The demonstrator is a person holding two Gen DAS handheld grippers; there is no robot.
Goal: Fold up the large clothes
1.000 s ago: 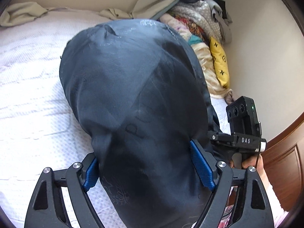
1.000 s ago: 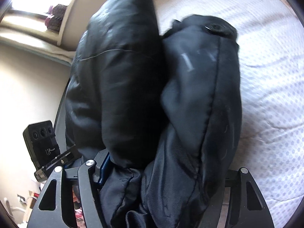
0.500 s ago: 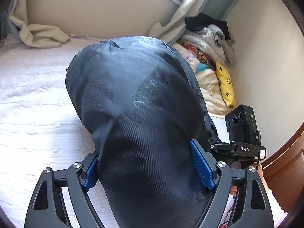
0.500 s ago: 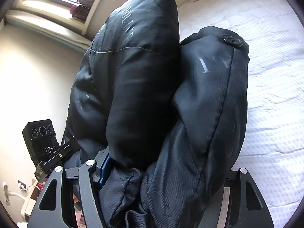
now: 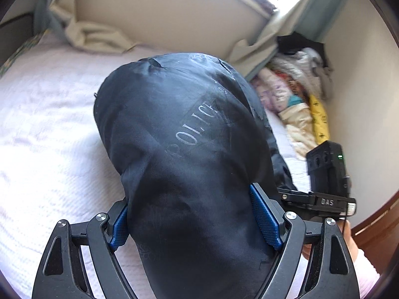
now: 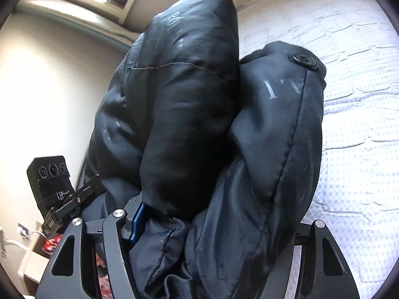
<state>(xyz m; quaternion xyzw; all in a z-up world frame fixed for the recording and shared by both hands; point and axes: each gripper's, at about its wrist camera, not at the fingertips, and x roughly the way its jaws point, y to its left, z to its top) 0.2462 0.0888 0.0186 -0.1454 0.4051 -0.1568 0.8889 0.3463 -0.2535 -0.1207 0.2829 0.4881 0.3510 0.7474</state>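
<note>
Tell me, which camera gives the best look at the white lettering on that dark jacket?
The left wrist view. There the lettering reads almost whole across the jacket, facing the camera in good light. In the right wrist view the jacket is bunched into two dark bulges, and only faint, broken letters show.

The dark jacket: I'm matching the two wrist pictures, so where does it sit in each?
Left wrist view: the dark jacket fills the centre, bundled between the left gripper's blue pads.
Right wrist view: it fills the centre as two bulging folds, running down into the right gripper.
Shared landmark: the white bedspread.
</note>
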